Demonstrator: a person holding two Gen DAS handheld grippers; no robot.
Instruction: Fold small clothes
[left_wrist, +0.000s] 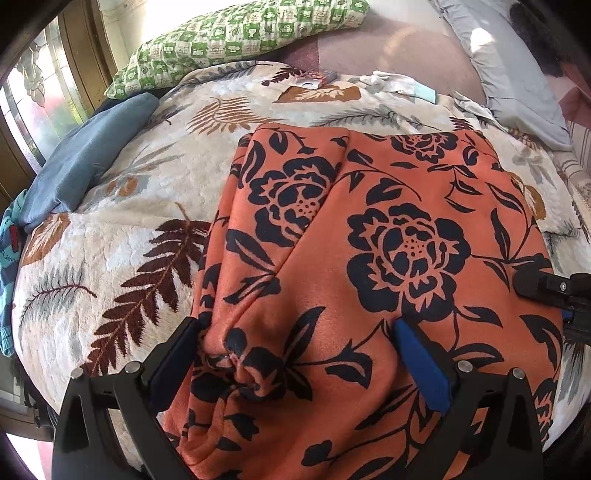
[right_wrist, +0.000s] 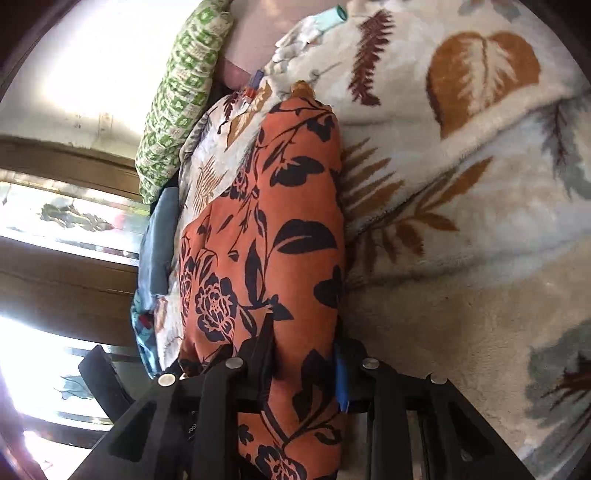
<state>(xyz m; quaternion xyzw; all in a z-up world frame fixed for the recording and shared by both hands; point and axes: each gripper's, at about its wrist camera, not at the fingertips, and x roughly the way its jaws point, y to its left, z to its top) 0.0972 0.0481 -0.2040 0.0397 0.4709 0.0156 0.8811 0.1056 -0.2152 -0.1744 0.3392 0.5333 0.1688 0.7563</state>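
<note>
1. The left gripper sits nearest the lens with its two fingers spread wide; bunched orange cloth lies between them, touching the left pad, so the fingers straddle the fabric rather than pinch it
2. The right gripper is turned on its side, and its fingers stand close on either side of a thick roll of the same cloth, pressed against it and clamped on that edge
3. The orange floral garment lies flat on the leaf-print blanket, partly folded, with one flap laid diagonally over the rest; the right gripper's dark body shows at its right edge
4. Left of the garment a blue cloth rests on the blanket near the window
5. Farther off lie a green checked pillow, a grey pillow and a small whitish bundle at the blanket's far edge
</note>
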